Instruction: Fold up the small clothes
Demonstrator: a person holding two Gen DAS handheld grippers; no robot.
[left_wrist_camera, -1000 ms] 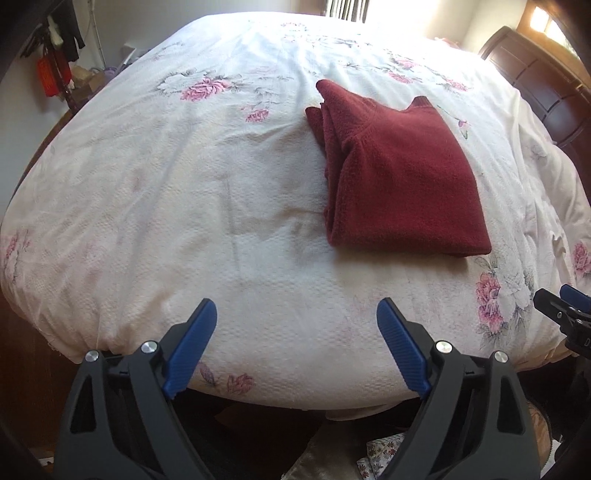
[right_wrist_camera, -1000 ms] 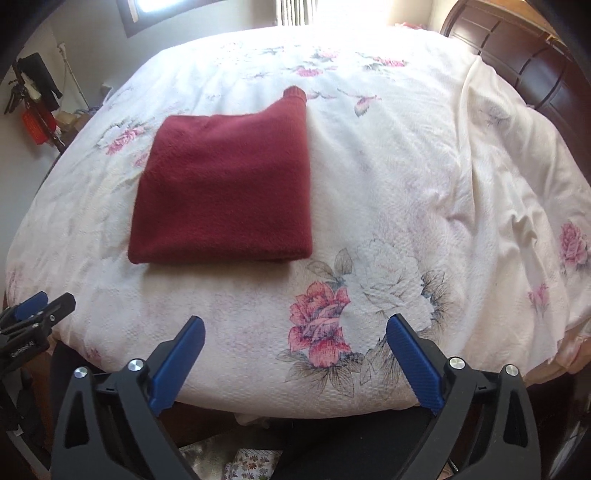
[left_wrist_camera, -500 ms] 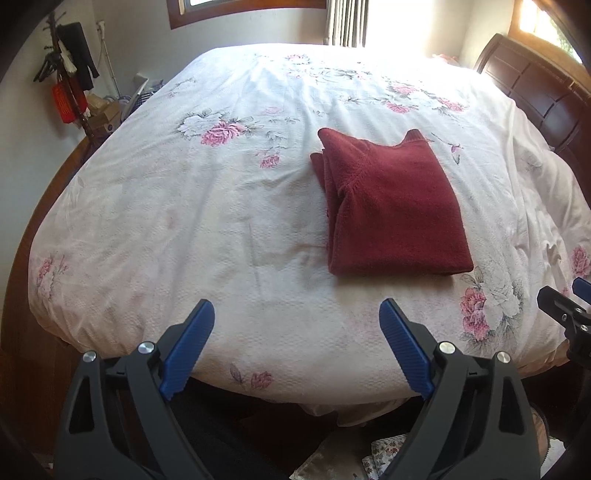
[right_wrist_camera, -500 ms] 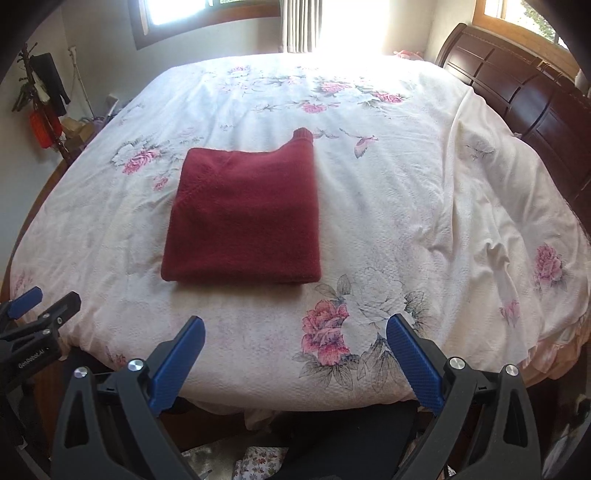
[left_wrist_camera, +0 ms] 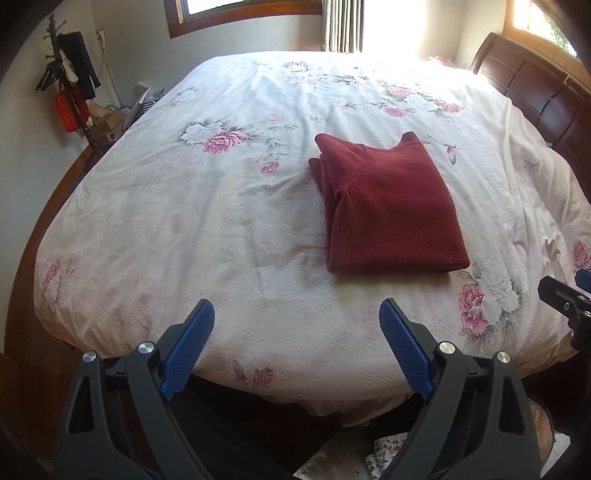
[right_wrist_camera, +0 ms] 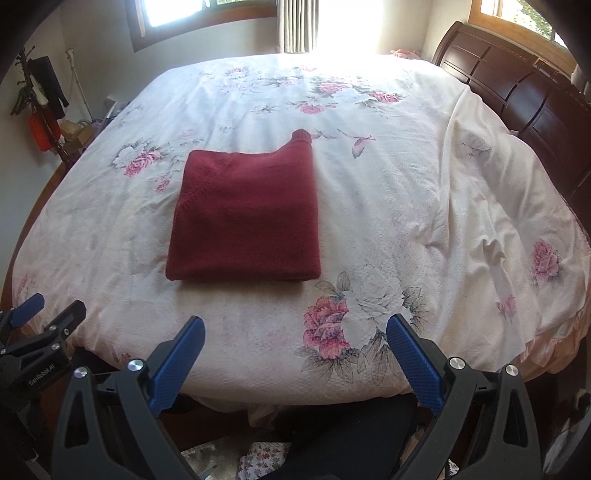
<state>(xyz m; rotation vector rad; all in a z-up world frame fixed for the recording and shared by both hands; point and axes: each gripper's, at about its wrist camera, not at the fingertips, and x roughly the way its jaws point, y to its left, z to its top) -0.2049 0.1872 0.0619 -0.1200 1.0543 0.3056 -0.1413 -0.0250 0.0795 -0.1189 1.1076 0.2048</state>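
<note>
A dark red sweater lies folded into a neat rectangle on the bed's white floral cover, one cuff poking out at its far right corner. My left gripper is open and empty, held above the bed's near edge, well short of the sweater and to its left. My right gripper is also open and empty, near the front edge and to the sweater's right. Each gripper shows at the edge of the other's view.
A dark wooden headboard runs along the right side of the bed. A coat stand with hanging items and boxes stands at the far left by the wall. Windows are behind the bed. Patterned fabric lies on the floor below.
Both grippers have drawn back and up from the bed, so the sweater looks smaller and farther away. The sweater itself has not moved.
</note>
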